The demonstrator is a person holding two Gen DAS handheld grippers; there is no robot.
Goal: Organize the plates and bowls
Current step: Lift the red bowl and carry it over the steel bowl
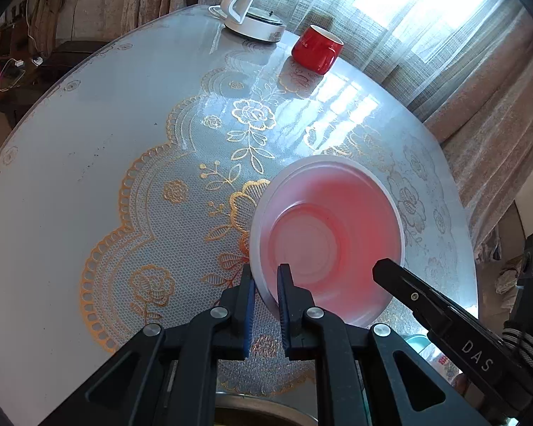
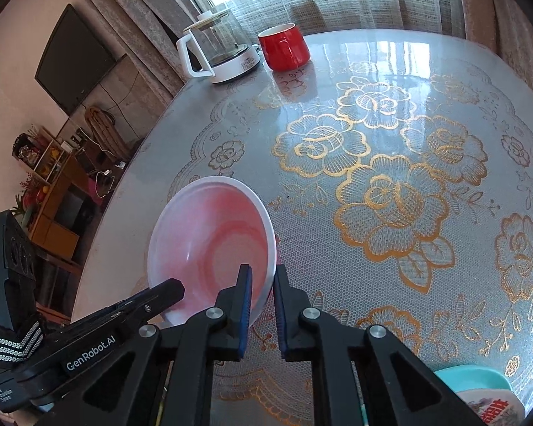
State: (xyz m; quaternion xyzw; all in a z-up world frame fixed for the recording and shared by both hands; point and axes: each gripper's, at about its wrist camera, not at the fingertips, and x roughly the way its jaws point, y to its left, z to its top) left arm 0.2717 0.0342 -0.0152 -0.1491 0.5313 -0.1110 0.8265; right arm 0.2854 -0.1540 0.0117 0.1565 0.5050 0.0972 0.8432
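Two pieces of writing can be read, each on the side of a claw as the other camera sees it. The left wrist view shows "DAS" in pale letters on the right claw's arm, and the right wrist view shows "GenRobot.AI" on the left claw's arm. A smaller line of print below that is too fine to read. At the bottom right corner of the right wrist view a plate [image 2: 494, 408] carries red characters, cut off by the frame and not legible, with a teal dish [image 2: 472, 376] just behind it.

One pink bowl with a white rim [image 1: 328, 227] sits on the tabletop [image 1: 71, 177], near its front edge. The tabletop is covered by a clear sheet over a lace cloth with gold flowers. The left claw [image 1: 266, 284] is clenched on the bowl's near-left rim, one pad outside the wall and one inside. The right claw [image 2: 263, 284] is clenched on the opposite side of the rim in the same way. So both claws grasp the one bowl.

Well apart at the far edge stand one red mug [image 1: 316, 48] and one glass kettle with a white handle and base [image 1: 252, 17], close beside each other. One dark screen [image 2: 76, 60] hangs on the wall in the right wrist view.
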